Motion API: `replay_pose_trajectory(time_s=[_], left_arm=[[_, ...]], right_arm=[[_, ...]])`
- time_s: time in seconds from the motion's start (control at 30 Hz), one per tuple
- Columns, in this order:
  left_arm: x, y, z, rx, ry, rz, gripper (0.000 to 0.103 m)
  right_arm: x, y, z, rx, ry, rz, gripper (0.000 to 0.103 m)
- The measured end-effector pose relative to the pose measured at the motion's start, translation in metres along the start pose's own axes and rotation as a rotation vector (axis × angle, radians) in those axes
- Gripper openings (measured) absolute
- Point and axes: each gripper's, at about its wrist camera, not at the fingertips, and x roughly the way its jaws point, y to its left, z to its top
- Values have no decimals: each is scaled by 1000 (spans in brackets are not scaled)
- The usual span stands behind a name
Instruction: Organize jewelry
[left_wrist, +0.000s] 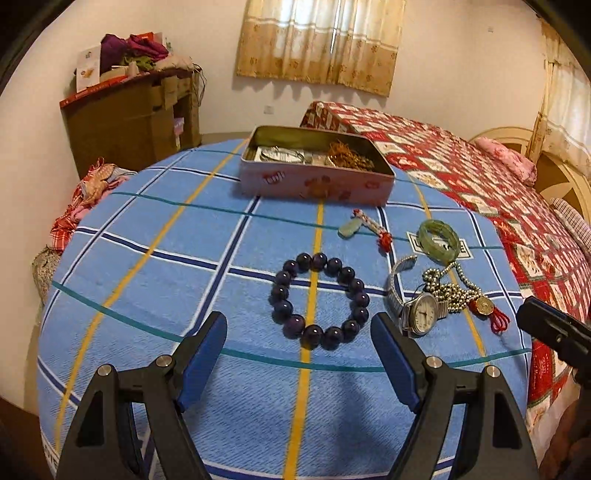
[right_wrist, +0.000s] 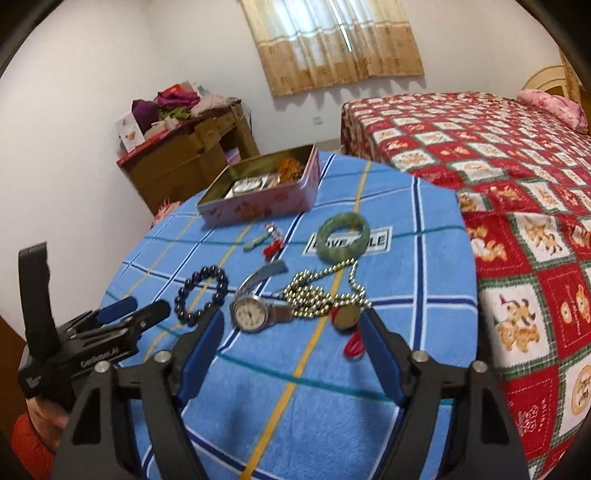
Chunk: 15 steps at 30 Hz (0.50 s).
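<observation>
Left gripper open near the bead bracelet; right gripper open near the watch.

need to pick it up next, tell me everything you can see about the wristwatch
The wristwatch lies flat on the blue checked cloth, face up. It has a round white dial in a silver metal case and a silver stretch band, one half curving away toward the tin. The ball-chain necklace overlaps its other band half. The dark bead bracelet lies beside it, apart. Neither gripper touches it.
</observation>
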Motion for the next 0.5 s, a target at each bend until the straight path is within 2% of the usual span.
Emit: replay_pose_trajectory(time_s=[0.5], left_arm=[[48, -6, 17, -55, 138, -64, 80]], right_arm=[[3, 0, -1, 13, 17, 9, 74]])
